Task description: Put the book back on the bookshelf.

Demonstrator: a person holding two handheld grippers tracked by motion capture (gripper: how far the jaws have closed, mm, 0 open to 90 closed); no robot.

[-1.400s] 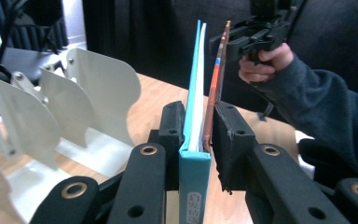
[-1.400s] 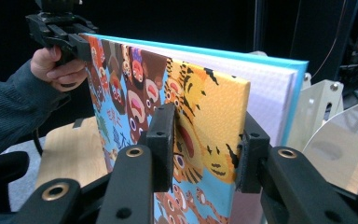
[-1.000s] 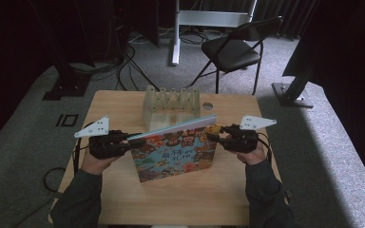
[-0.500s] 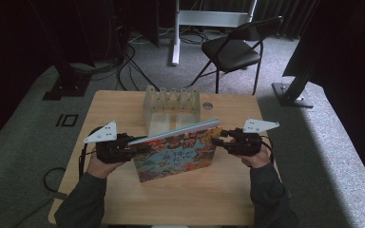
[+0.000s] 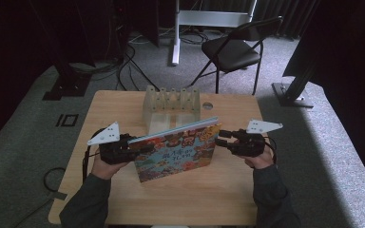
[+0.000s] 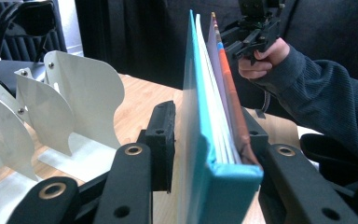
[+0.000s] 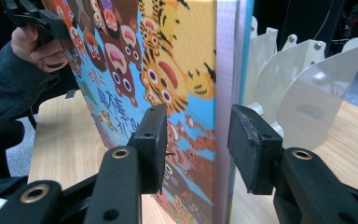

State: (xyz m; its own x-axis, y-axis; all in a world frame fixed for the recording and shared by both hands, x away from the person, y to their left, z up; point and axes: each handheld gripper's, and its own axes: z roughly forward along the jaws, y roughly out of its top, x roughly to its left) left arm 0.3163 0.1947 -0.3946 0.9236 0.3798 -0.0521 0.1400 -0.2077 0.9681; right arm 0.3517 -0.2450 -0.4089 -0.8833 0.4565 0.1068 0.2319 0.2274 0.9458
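Your book has a glossy printed cover, a smooth teal board back and matt paper pages. The rack near the desk's far edge looks like smooth satin white metal. The desk is matt light wood grain.

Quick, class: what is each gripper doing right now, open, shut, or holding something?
Left gripper: jaws astride the picture book at its spine; grip cannot be told.
Right gripper: open, jaws either side of the book's edge, not pressing.

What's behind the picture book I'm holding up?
Behind the picture book stands the white divider rack on the table, its curved plates upright. The book's top edge covers the rack's front base, so whether book and rack touch cannot be seen.
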